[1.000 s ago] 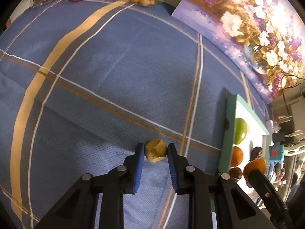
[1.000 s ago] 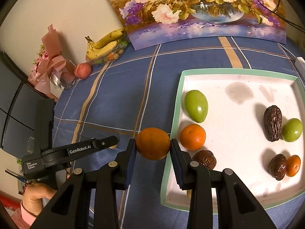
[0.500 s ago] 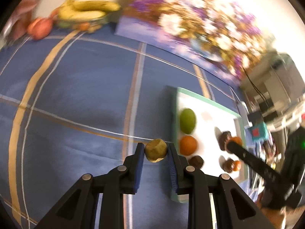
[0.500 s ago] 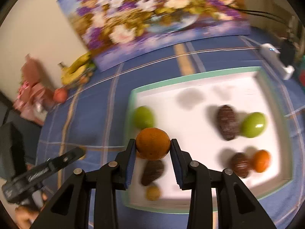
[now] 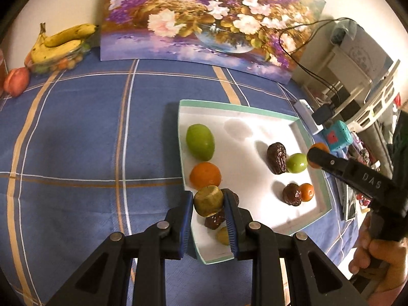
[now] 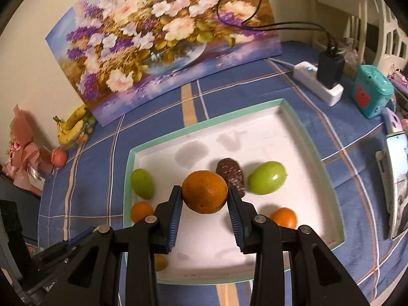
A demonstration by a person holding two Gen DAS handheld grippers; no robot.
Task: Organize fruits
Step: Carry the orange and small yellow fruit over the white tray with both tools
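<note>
Left wrist view
Writing: the letters "DAS" stand in pale print on the black body of the right gripper [image 5: 314,156], which reaches in from the right edge; nothing else here can be read.
Left gripper [image 5: 208,201]: its blue pads are clamped on a small yellow-green fruit [image 5: 207,201].
Yellow-green fruit: dull olive skin, rough and matte, with one flat, cut-looking face; held above the near left corner of the tray [image 5: 316,173].
Tray: white floor, mint-green rim, lying on the blue plaid tablecloth [image 5: 76,132].
Fruits in tray: a large green fruit [image 5: 200,141] and an orange [image 5: 205,175] along the left side; a wrinkled brown date [image 5: 277,158] touching a small green fruit [image 5: 296,163]; another date [image 5: 292,194] touching a small orange [image 5: 306,191].
Right hand [image 5: 377,257]: wrapped round the handle of the right gripper at the lower right.
Background: a flower painting [image 5: 204,17] leaning on the wall, bananas [image 5: 61,40] at far left.

Right wrist view
Writing: no word can be made out; a teal box [image 6: 372,91] carries a red label too small to read.
Right gripper [image 6: 204,196]: pads pressed on a large orange [image 6: 204,191] from both sides.
Large orange: deep orange, pitted peel, round, a few dark specks low down; held over the middle of the tray [image 6: 313,150].
Left gripper: only part of its black body shows at the lower left corner.
</note>
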